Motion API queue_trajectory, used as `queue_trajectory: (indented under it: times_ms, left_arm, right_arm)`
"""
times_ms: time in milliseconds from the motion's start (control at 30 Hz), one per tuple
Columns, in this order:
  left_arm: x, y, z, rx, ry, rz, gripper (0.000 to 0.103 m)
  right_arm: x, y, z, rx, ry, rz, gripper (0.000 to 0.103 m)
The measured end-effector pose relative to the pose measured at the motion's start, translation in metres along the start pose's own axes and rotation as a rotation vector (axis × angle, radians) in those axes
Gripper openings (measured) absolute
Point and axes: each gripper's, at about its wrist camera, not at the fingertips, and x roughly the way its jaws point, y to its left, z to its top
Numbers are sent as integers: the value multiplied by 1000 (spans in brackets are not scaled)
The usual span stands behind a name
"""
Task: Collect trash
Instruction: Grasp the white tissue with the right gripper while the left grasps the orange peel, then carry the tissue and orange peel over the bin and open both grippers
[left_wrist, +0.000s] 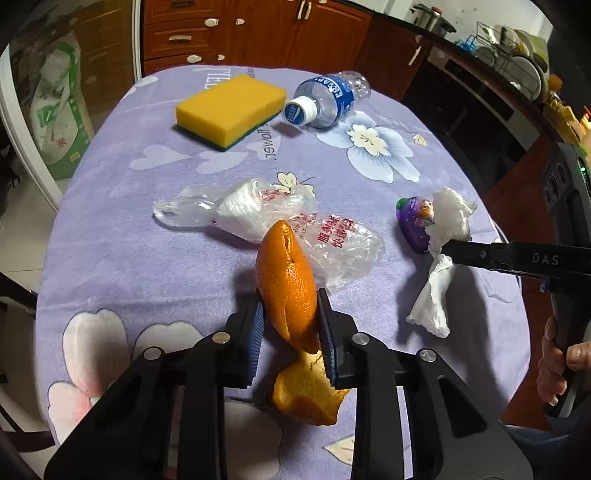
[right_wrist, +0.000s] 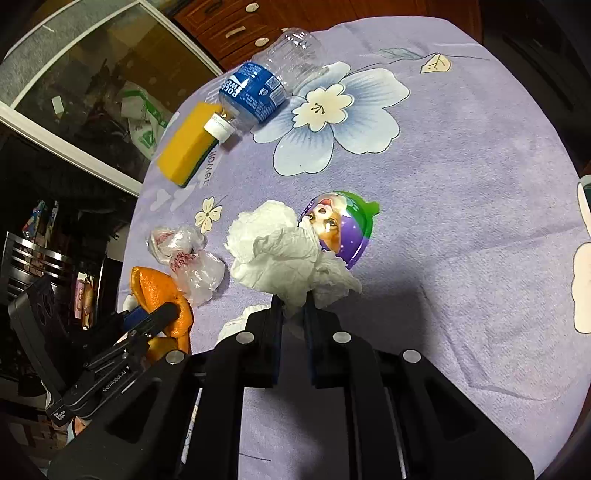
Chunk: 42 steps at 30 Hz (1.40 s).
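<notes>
Orange peel (left_wrist: 288, 284) sits clamped between the blue pads of the left gripper (left_wrist: 290, 325), standing up past the fingertips while a torn flap hangs below the jaws, above the purple flowered tablecloth (left_wrist: 147, 240). Just beyond the peel's tip lies a crumpled clear plastic bag (left_wrist: 266, 210) with red print, resting on the cloth. Further ahead and slightly left is a yellow sponge (left_wrist: 231, 107) with a dark green underside; right of it a clear plastic bottle (left_wrist: 327, 98) with a blue label lies on its side, white cap pointing back toward the gripper.

The right gripper (right_wrist: 293, 314) is closed on a crumpled white tissue (right_wrist: 280, 254), pinched at its narrow middle; the bulk of the wad spreads just past the fingertips and a tail trails beneath. Directly ahead and a little right, touching the tissue, is a purple and green cup (right_wrist: 345, 225) with a cartoon dog lid, lying on the cloth. To this gripper's left, the left gripper and its peel are near, with the plastic bag between peel and tissue.
</notes>
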Motion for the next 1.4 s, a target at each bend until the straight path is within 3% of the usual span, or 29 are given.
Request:
queue_trajectory:
  times_ms: [233,600,1000,1400]
  left_arm:
    - [-21,-17,1,19,-36,-6,25]
    - [-36,-93,29,148,-82,-76,25]
    - [-27,-213,53,345,-79,-148,26]
    - [6,-318,54,483,-21,-197,26]
  right_arm:
    - [-23,-6,-1,4,-46,25,10]
    - [-79,-43,0,55,-160,11,10]
    - [-169,-132,-13,173,-331,-49,10]
    - [-217,-227,-41,310,-400,-74,10]
